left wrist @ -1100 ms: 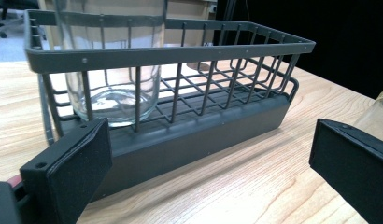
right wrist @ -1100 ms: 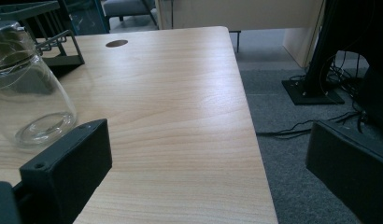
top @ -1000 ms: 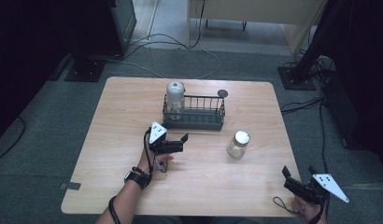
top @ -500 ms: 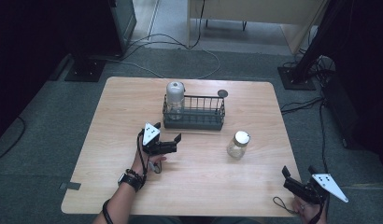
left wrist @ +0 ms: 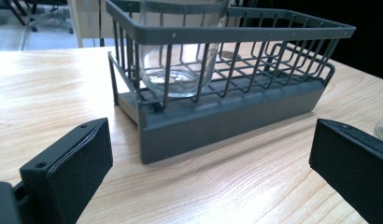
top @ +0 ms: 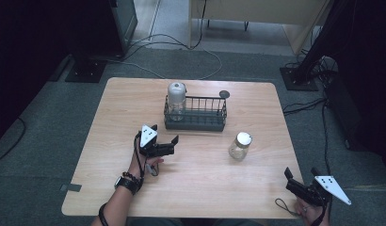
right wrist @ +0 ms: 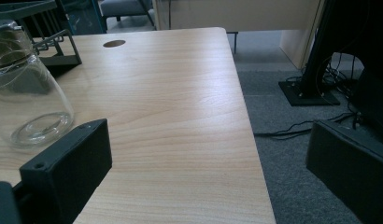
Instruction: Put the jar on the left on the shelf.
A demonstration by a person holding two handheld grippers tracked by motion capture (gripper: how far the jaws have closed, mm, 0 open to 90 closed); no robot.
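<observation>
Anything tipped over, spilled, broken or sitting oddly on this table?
Nothing stands out. One glass jar stands upright in the left end of the wire rack, which sits square on the table. The other jar stands upright on the bare wood to the rack's right. No spill or breakage is visible. Both hand-held grippers, left and right, are open and empty.

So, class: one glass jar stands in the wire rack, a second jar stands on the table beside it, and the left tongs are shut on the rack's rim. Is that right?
Not quite. The left tongs are open and hold nothing: the left gripper view shows both jaws spread wide, short of the wire rack. The rest stands: one glass jar stands in the rack, the second jar on the table beside it.
</observation>
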